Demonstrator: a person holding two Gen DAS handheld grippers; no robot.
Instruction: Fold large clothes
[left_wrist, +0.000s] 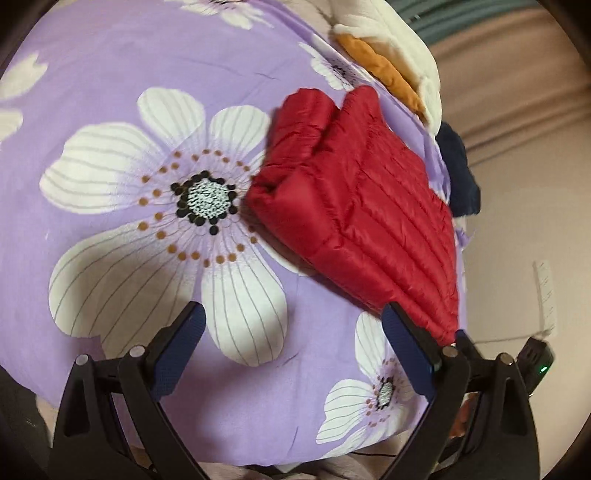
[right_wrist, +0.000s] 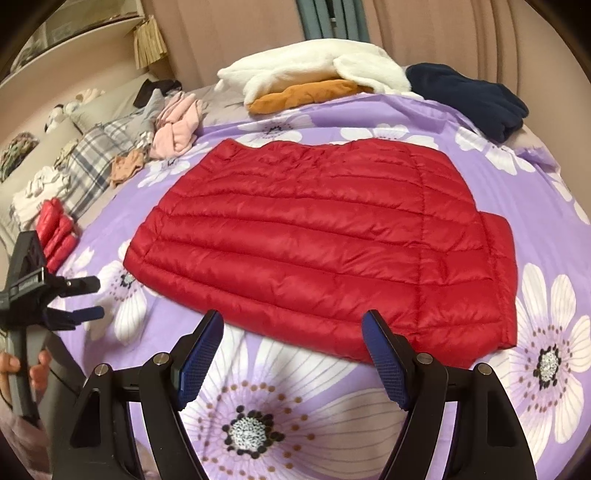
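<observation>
The red jacket (right_wrist: 321, 236) lies flat on the bed (right_wrist: 498, 122) for folding; right tool (right_wrist: 291, 332) gapes wide at its near hem, left tool (left_wrist: 295, 325) likewise wide, probably empty.

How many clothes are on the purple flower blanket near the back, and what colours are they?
Red puffy jacket: 1
White fleece: 1
Orange garment: 1
Navy garment: 1
Total: 4, lying on the purple flower blanket. More clothes are heaped off to the left, too jumbled to count.
</observation>
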